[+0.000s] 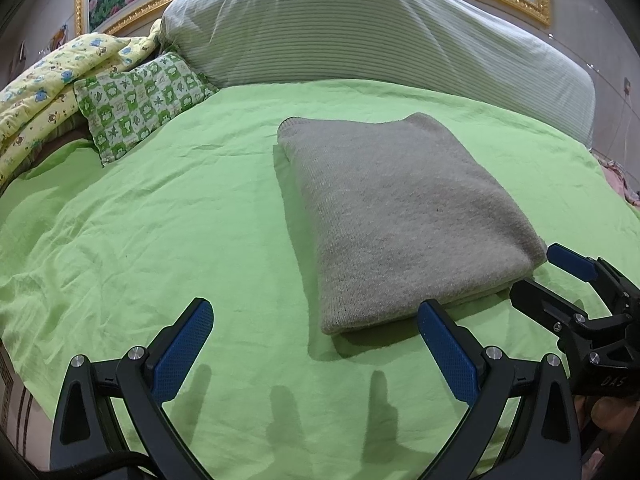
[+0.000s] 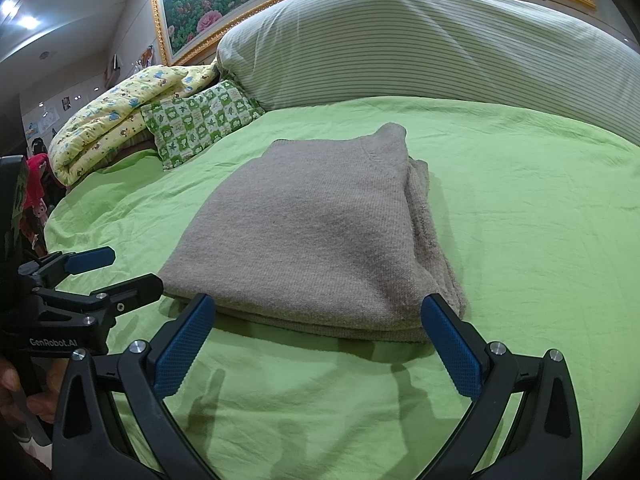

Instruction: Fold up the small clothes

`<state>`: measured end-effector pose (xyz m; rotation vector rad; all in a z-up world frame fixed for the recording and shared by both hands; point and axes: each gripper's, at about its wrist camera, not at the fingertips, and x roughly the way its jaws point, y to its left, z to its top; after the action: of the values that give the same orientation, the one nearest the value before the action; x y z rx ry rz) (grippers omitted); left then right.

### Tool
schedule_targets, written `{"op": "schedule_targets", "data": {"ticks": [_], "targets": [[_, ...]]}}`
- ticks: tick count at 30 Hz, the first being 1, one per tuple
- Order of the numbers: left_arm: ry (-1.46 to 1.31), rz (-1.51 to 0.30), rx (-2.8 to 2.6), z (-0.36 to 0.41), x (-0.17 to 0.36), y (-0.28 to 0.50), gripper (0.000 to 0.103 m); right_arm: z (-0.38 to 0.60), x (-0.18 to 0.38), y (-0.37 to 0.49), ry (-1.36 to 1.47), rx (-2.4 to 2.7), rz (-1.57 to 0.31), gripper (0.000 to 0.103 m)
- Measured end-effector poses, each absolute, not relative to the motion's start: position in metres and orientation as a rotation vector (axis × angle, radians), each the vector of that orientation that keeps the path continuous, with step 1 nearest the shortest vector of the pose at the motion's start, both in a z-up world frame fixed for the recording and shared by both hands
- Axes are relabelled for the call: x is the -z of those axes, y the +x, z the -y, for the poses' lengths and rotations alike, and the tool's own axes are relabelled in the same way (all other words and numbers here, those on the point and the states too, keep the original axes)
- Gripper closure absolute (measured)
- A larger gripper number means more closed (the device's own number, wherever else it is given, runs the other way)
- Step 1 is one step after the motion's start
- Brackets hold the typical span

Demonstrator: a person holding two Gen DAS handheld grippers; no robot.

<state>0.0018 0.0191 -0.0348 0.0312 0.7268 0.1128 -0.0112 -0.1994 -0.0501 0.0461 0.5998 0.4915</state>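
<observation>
A grey knit sweater (image 1: 400,216) lies folded into a thick rectangle on the green sheet (image 1: 160,220). In the left wrist view my left gripper (image 1: 316,320) stands open just short of the sweater's near edge, with nothing between its blue pads. My right gripper (image 1: 538,272) shows at the right, open, next to the sweater's near right corner. From the right wrist view the sweater (image 2: 320,232) fills the middle, its layered folds stacked along the right side. My right gripper (image 2: 318,316) is open at its near edge. My left gripper (image 2: 132,268) is open at the near left corner.
A large striped bolster (image 1: 360,32) runs along the head of the bed. A green checked pillow (image 1: 140,100) and a yellow printed quilt (image 1: 48,88) lie at the far left. A gold-framed flower painting (image 2: 208,0) hangs behind. A hand (image 2: 12,384) holds the left gripper.
</observation>
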Motion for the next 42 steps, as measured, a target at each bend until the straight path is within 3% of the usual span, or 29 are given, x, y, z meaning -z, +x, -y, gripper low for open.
{"op": "schedule_targets", "data": {"ticks": [42], "targets": [[0.021, -0.756, -0.106, -0.029, 0.015, 0.032, 0.005, 0.197, 0.017, 0.017, 0.057, -0.443, -0.64, 0.0]]}}
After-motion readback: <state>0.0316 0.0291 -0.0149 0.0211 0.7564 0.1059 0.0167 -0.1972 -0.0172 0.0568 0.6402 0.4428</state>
